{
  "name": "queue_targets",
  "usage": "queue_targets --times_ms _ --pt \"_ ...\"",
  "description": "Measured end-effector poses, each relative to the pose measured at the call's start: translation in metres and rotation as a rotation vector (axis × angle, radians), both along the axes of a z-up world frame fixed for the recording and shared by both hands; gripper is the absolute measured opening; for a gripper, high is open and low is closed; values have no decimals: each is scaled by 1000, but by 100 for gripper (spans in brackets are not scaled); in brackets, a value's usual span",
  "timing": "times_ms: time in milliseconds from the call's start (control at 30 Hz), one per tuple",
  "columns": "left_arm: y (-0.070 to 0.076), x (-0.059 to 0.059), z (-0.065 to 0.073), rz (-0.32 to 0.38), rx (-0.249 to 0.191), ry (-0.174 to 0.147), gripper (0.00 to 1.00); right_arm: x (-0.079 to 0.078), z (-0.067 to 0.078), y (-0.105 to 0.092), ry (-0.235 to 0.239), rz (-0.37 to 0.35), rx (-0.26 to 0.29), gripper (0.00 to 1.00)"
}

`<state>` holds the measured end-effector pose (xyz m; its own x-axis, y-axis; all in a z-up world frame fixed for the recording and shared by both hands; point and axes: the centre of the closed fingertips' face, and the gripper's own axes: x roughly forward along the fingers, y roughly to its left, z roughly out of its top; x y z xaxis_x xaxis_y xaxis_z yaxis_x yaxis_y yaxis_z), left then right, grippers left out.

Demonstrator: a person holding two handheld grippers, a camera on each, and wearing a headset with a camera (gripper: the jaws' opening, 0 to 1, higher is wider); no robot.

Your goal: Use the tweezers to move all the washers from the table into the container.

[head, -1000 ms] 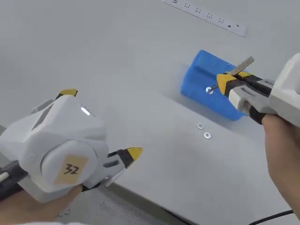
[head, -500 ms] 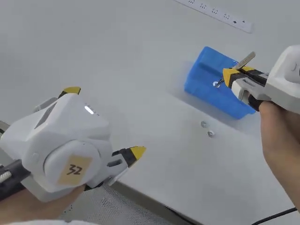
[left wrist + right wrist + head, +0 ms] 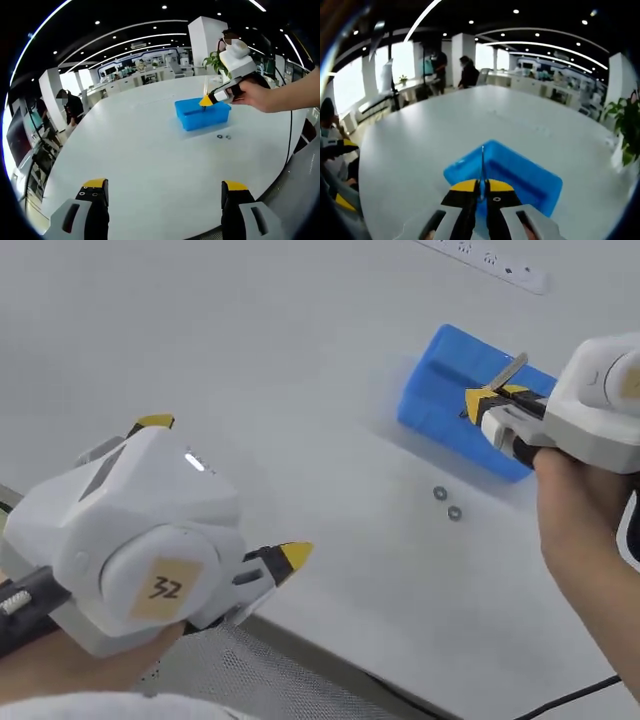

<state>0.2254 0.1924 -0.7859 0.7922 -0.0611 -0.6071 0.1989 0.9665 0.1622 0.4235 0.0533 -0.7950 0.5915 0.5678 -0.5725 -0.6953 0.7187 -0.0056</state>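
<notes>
Tweezers (image 3: 508, 371), head view: clamped in the right gripper (image 3: 478, 405) over the blue container (image 3: 450, 370), tips hidden. Two washers (image 3: 440, 494) lie on the table (image 3: 300, 360) just beside it. The left gripper (image 3: 225, 490) is spread wide. Left gripper view: both washers (image 3: 219, 135) lie before the container (image 3: 200, 116). Right gripper view: tweezer tips pinched together above the container (image 3: 520, 175); whether a washer sits between them cannot be told.

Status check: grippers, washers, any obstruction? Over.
Left gripper open, idle at table edge. Right gripper shut on tweezers, tips over container. Two washers on table beside container. No obstruction seen.
</notes>
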Motion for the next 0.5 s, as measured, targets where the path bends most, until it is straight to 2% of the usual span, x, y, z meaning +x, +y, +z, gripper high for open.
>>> queue_targets --times_ms 367,500 --pt "2 0 -2 3 4 8 95 -6 -14 -4 29 -6 -23 3" --pt "2 0 -2 3 5 10 96 -5 -15 -4 34 -16 -7 3"
